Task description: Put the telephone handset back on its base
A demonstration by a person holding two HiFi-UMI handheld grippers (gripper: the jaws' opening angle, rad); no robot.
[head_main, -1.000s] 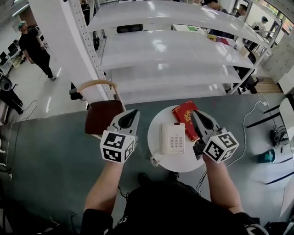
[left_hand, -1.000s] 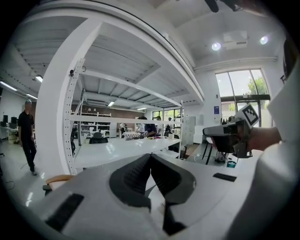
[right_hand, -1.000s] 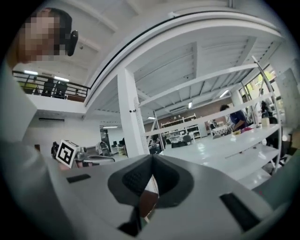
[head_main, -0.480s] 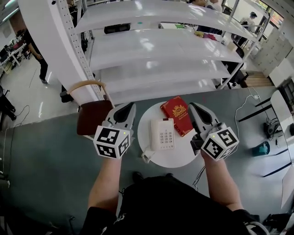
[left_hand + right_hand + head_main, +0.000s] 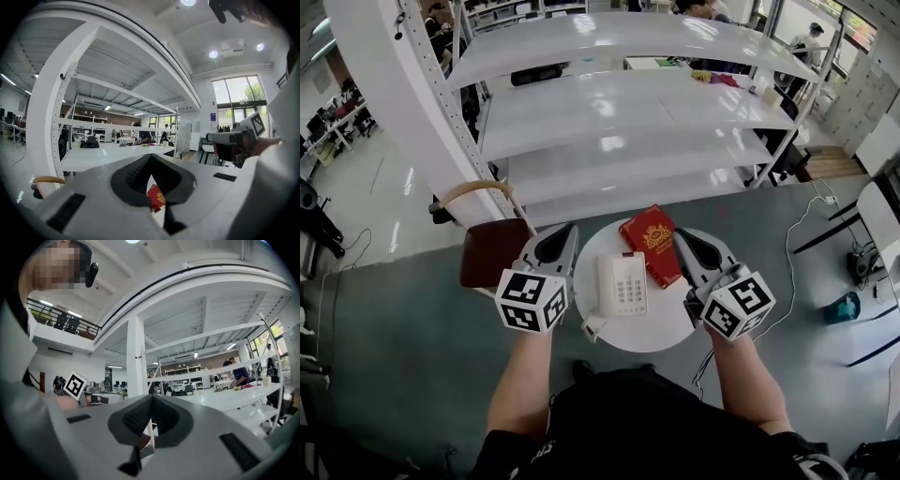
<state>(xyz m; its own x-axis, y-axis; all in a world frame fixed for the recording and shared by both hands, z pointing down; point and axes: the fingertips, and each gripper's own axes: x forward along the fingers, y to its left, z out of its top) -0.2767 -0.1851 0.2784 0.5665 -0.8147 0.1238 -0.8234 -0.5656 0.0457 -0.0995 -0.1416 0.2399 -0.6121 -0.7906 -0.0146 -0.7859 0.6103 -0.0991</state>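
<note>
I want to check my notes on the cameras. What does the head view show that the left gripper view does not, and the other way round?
Only the head view shows the white telephone and a teal object on the floor. Only the left gripper view shows the ceiling lights and the tall windows. Both show the red book, the white shelves, the chair and the right gripper.

The telephone (image 5: pixel 622 284) is white, the book (image 5: pixel 649 242) red with gold.
</note>
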